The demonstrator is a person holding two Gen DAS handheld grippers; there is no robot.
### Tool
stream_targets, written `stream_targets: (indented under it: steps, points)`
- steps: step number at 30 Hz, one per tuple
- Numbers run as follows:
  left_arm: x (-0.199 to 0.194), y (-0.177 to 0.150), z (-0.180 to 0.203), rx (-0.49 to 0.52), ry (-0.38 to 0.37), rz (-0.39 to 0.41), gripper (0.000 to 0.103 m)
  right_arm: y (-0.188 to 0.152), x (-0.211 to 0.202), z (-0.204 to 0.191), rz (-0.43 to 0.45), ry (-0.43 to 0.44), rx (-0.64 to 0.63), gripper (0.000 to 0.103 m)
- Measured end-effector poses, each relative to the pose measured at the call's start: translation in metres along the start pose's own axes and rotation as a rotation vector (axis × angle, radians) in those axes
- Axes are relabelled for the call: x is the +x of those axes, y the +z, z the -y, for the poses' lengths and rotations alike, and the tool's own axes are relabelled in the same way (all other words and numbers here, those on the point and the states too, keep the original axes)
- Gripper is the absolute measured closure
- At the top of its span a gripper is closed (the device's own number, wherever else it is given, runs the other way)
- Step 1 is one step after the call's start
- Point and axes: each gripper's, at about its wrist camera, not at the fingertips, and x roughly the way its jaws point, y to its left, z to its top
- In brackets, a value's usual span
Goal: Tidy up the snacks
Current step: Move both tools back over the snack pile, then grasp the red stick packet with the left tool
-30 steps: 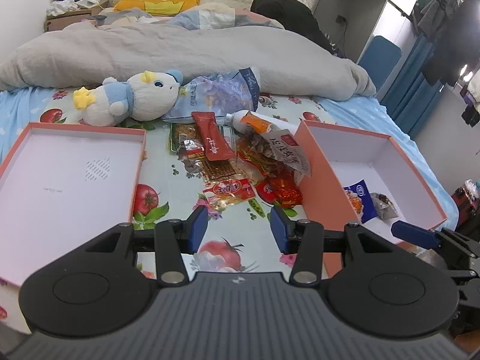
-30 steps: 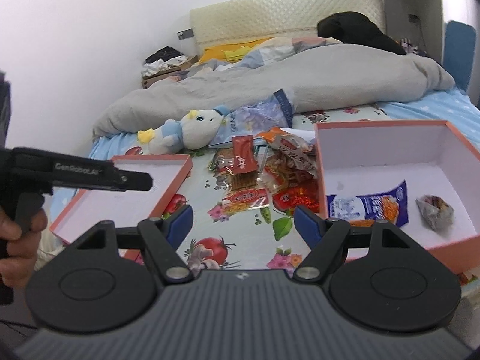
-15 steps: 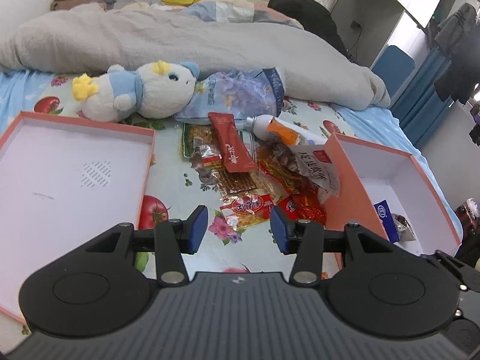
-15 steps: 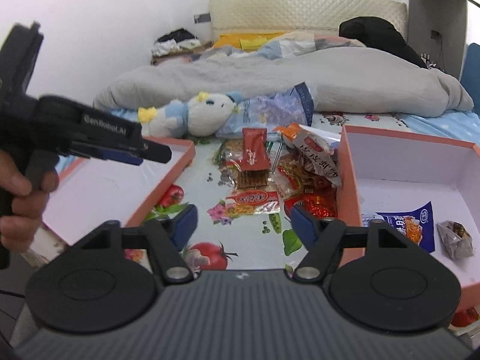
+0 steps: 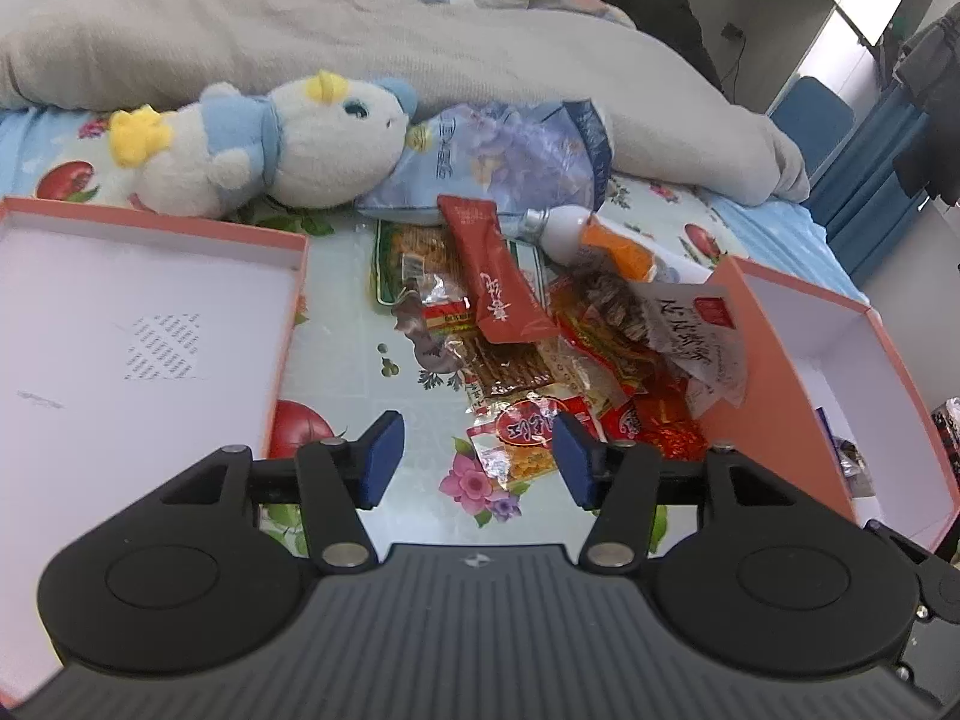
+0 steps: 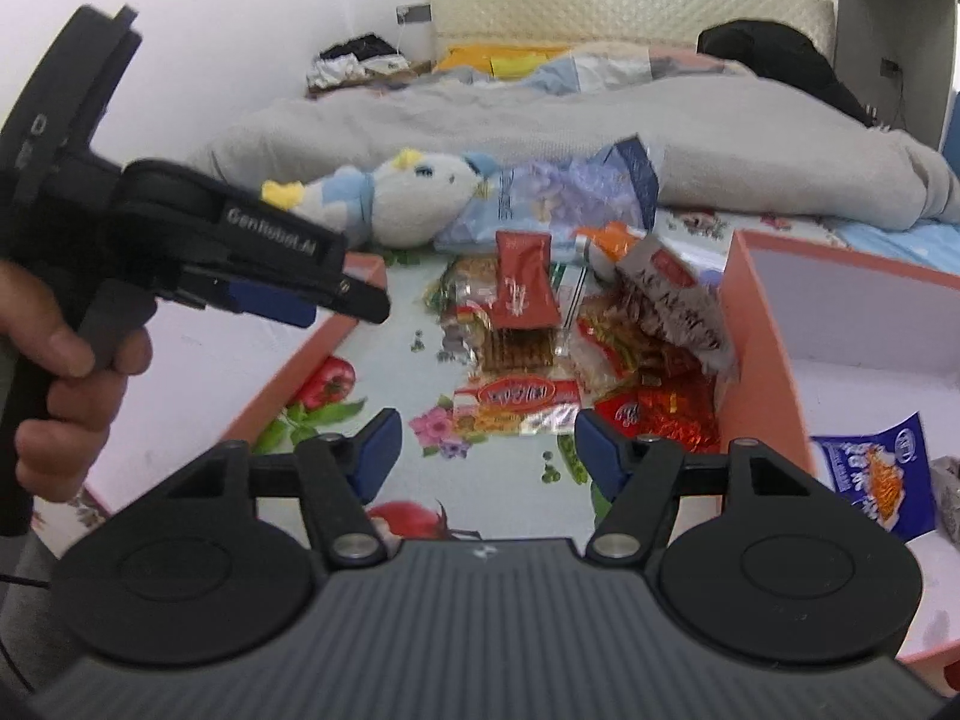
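Left tool [image 5: 474, 462] is opening, right tool [image 6: 486, 450] closing, both empty; the overlapping snack pile [image 5: 540, 354] at 12 o'clock risks a double pick.

Black claw [image 5: 477, 461], seemingly blue-padded fingers [image 5: 384, 459]

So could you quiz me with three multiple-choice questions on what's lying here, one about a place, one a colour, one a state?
1. Where is the blue snack packet?
A. in the right box
B. on the grey blanket
C. in the left box

2. What colour is the long sachet topping the snack pile?
A. green
B. red
C. black

3. What does the left hand-held gripper hold?
A. a tube
B. the plush toy
C. nothing

Answers: 1 A, it lies on the right box's white floor; 2 B, plainly red; 3 C, its opening jaws are empty.
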Motion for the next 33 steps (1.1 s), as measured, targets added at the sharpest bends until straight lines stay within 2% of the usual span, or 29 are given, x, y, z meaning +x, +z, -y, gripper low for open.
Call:
stream_targets:
  steps: [2,6,11,21,25,33]
  points:
    - [0.008,0.000,-0.001,-0.001,0.002,-0.002,0.042,-0.001,0.007,-0.001,-0.011,0.002,-0.009,0.046]
    - [0.025,-0.001,-0.005,-0.031,-0.023,-0.012,0.041,0.000,0.020,-0.001,-0.032,-0.003,-0.013,0.048]
    - [0.051,0.001,-0.011,-0.063,-0.031,-0.039,0.041,-0.001,0.045,0.004,-0.071,-0.050,-0.018,0.048]
    - [0.100,0.031,-0.009,-0.083,-0.064,-0.048,0.041,0.004,0.093,0.025,-0.108,-0.218,-0.060,0.049]
    - [0.122,0.046,-0.004,-0.089,-0.072,-0.034,0.041,0.004,0.109,0.029,-0.124,-0.271,-0.080,0.056]
    - [0.156,0.063,0.009,-0.040,-0.046,-0.018,0.042,-0.006,0.129,0.025,-0.131,-0.421,-0.232,0.059]
